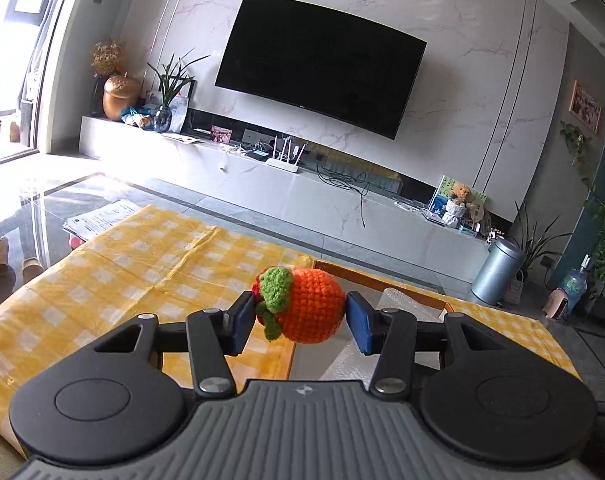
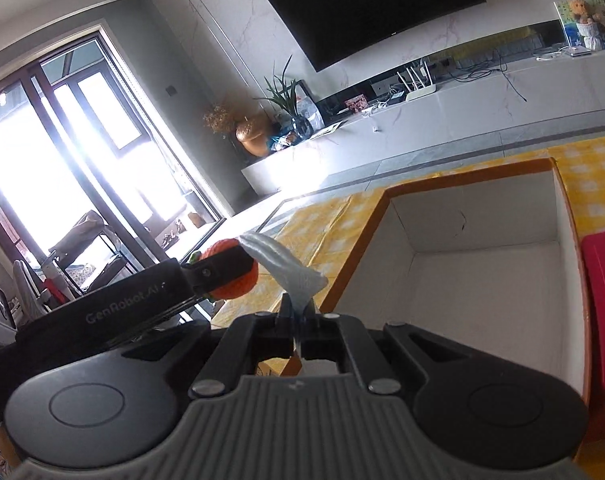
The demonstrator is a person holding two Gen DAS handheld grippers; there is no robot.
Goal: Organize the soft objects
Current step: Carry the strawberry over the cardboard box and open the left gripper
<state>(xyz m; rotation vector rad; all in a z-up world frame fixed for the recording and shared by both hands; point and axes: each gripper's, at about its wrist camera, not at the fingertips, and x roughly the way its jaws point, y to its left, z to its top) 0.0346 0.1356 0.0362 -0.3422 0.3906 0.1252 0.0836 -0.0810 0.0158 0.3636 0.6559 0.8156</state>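
Crocheted orange fruit (image 1: 308, 306) sits low centre in the left wrist view, pinched between the left gripper (image 1: 301, 318) fingers, roughly half spread and raised above the yellow checked tabletop (image 1: 142, 256). Low centre of the right wrist view, the right gripper (image 2: 298, 314) fingers are clamped on a pale plastic sheet (image 2: 280, 264), tilted beside the orange-rimmed box (image 2: 462, 256), whose white inside lies open at right.
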